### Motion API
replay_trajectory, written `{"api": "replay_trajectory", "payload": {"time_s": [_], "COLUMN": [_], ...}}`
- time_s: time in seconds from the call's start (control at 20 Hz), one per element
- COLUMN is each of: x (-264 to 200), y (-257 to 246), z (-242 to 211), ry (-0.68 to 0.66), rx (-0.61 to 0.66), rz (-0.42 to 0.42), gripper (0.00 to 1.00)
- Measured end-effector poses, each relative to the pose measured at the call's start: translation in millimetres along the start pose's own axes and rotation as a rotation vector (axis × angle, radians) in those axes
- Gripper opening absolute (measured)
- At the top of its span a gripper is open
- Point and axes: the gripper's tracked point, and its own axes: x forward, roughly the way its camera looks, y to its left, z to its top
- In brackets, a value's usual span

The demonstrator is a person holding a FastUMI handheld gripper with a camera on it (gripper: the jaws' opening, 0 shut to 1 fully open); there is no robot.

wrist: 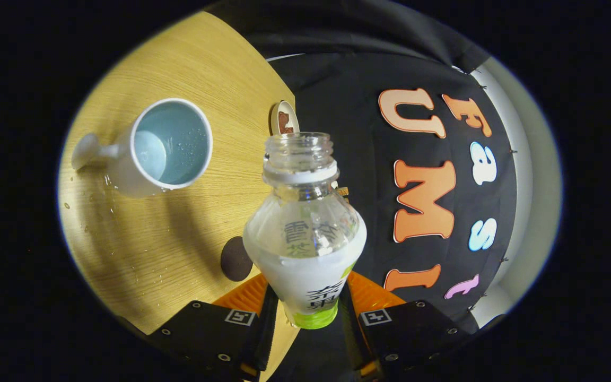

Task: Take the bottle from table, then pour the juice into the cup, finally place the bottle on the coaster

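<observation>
Tongs (305, 310) clenched on the uncapped bottle (305, 223), held between the fingers, tilted over the bench (178, 254). Cup (170, 146) sits well beyond. Likely pour step or just after; next, carry the bottle to the dark round coaster (235, 259) nearby.
</observation>
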Motion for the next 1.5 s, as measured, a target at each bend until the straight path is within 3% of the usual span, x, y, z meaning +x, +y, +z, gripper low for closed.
{"api": "replay_trajectory", "payload": {"time_s": [0.5,1.5], "x": [2.2,16.6], "y": [-2.8,-4.3], "z": [15.8,5.8], "ry": [-0.061,-0.067], "rx": [-0.192,-0.271], "rz": [-0.043,-0.021], "gripper": [0.57,0.57]}}
